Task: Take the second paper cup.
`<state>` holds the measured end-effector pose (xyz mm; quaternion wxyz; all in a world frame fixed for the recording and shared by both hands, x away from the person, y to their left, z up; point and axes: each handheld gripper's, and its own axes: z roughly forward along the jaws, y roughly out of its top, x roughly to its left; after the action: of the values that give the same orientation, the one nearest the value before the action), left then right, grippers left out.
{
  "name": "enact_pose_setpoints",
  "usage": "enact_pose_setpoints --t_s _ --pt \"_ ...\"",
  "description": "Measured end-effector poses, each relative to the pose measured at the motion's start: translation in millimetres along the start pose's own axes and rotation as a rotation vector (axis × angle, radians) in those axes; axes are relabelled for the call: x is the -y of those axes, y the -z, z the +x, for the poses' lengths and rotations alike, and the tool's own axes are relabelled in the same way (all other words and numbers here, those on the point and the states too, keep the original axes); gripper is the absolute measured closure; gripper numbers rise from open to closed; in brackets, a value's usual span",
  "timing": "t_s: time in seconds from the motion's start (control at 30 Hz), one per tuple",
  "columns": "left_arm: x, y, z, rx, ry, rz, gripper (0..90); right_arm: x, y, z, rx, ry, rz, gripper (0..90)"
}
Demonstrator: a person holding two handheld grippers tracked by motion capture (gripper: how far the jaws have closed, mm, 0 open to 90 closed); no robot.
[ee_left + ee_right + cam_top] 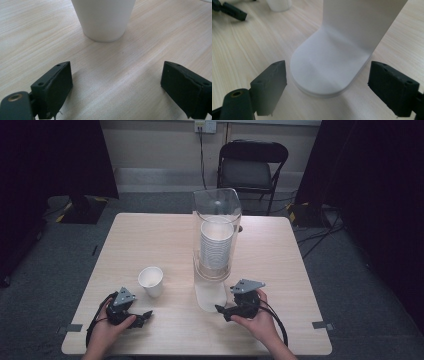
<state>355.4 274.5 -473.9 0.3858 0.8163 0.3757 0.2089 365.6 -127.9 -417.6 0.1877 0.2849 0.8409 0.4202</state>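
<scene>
On the light wooden surface (150, 235) a single white paper cup (151, 281) stands upright, left of the middle and toward the near edge. To its right rises a tall clear cup dispenser (216, 210) with a stack of white cups (216, 245) inside its tube, standing on a white base (210, 296) that runs toward the near edge. The left gripper (146, 315), held in the person's left hand (107, 330), lies low at the near left of the surface with its tip turned to the right, just near of the paper cup and not touching it. In the left gripper view its jaws stand wide apart over bare wood, with the foot of the paper cup (104, 18) a little beyond them and nothing between them. The right gripper (220, 309), in the right hand (257, 317), sits at the near right and points left at the base of the dispenser. In the right gripper view its jaws stand apart on either side of the rounded near end of the white base (329, 72), without touching it. A dark folding chair (251, 167) stands on the floor beyond the far edge.
</scene>
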Motion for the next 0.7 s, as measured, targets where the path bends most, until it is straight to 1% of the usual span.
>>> enact_pose_setpoints --t_s 0.03,0.07,0.13,0.17,0.23,0.27,0.3,0.33,0.43,0.6,0.7 --pt "0.1 -0.2 -0.4 0.000 0.007 -0.004 9.8 -1.1 0.3 -0.5 0.001 -0.007 -0.004 14.6" --pt "0.1 -0.2 -0.4 0.000 0.006 -0.003 9.8 -2.7 0.2 -1.4 -0.004 -0.018 -0.023 14.7" --pt "0.1 -0.2 -0.4 0.000 0.007 -0.004 9.8 -4.9 0.8 -2.2 -0.013 -0.037 -0.039 14.8" --pt "0.0 -0.2 -0.3 0.000 0.006 -0.003 9.8 -6.3 0.7 -2.4 -0.015 -0.036 -0.042 14.8" --pt "0.0 -0.1 0.0 0.000 0.001 -0.001 9.8 -10.0 1.6 -2.1 -0.003 -0.035 -0.046 14.9" --pt "0.0 -0.2 -0.3 0.000 0.005 -0.003 9.8 -12.1 1.4 -2.2 -0.011 -0.039 -0.054 14.9" --pt "0.0 0.0 0.0 0.001 0.001 0.000 9.8 -14.3 1.2 -2.3 -0.018 -0.043 -0.060 14.8" --pt "0.0 -0.1 0.0 0.000 0.001 0.000 9.8 -16.7 1.3 -2.0 -0.017 -0.043 -0.067 14.8" --pt "-0.7 -0.9 -0.2 0.003 0.003 0.003 8.5 -23.2 1.0 -1.1 0.002 -0.037 -0.093 14.9" --pt "-1.2 -1.7 -0.2 0.001 0.002 0.005 7.2 -30.5 -3.0 1.1 0.003 -0.038 -0.113 15.2" --pt "-1.2 -1.7 -0.2 0.001 0.003 0.004 7.2 -36.1 -4.3 2.4 0.012 -0.034 -0.131 15.5"
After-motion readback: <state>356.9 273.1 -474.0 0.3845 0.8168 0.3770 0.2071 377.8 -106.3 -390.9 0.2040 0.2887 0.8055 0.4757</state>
